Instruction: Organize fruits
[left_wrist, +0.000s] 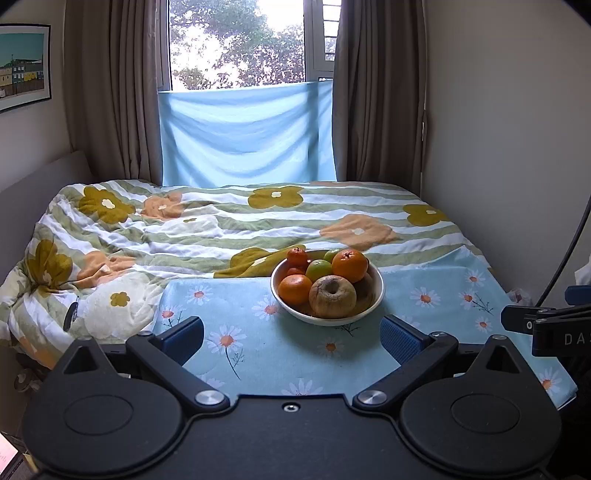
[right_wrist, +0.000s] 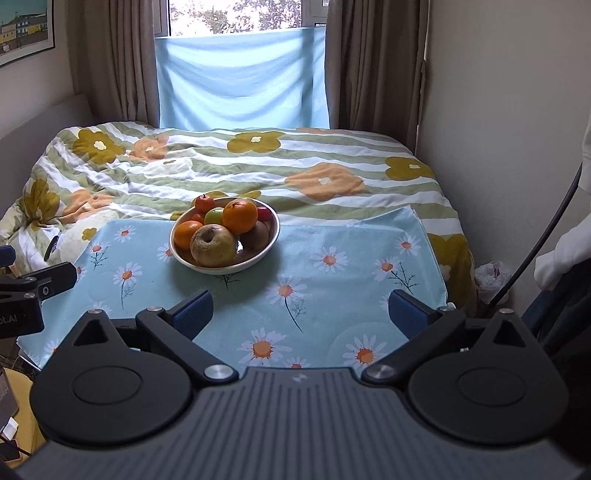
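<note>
A daisy-print cloth (left_wrist: 295, 362) covers the near end of a bed, curtained window (left_wrist: 236, 44) beyond. Ahead of the left gripper (left_wrist: 291, 334) and forward-left of the right gripper (right_wrist: 301, 314), both spread wide and empty, stands the white bowl (left_wrist: 376, 295) piled with fruits (left_wrist: 332, 284).

A white bowl (left_wrist: 375, 295) holds the fruits: a wrinkled brown apple (left_wrist: 332, 297) at 6 o'clock, oranges (left_wrist: 349, 265) above, a green fruit (left_wrist: 319, 269) in the middle.

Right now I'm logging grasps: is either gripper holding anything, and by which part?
Nothing is held. The left gripper and right gripper are both open and empty, short of the fruit bowl.
</note>
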